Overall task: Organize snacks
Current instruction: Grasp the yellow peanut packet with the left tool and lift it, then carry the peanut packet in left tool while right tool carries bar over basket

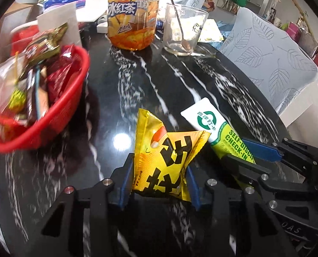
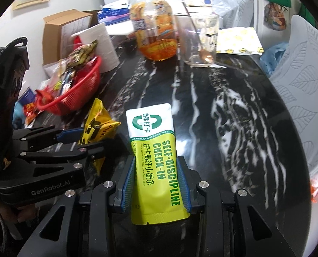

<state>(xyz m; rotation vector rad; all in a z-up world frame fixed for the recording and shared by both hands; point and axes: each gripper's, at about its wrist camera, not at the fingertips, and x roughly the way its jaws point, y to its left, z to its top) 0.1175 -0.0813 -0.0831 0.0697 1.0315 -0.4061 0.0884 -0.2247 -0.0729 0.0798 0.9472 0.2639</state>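
Above a black marble table (image 1: pixel 159 90), a red basket (image 1: pixel 58 120) already heaped with snacks is seen at left, the likely destination. A yellow snack packet (image 1: pixel 161 160) is clamped upright in the left gripper (image 1: pixel 159 190), apparently for carrying to it. At right, a green-and-white sachet (image 2: pixel 154 160) is gripped lengthwise by the right gripper (image 2: pixel 156 186), held clear of the table beside it.

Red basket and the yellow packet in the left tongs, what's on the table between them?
Nothing: in the left wrist view only bare black marble table separates the red basket from the yellow packet.
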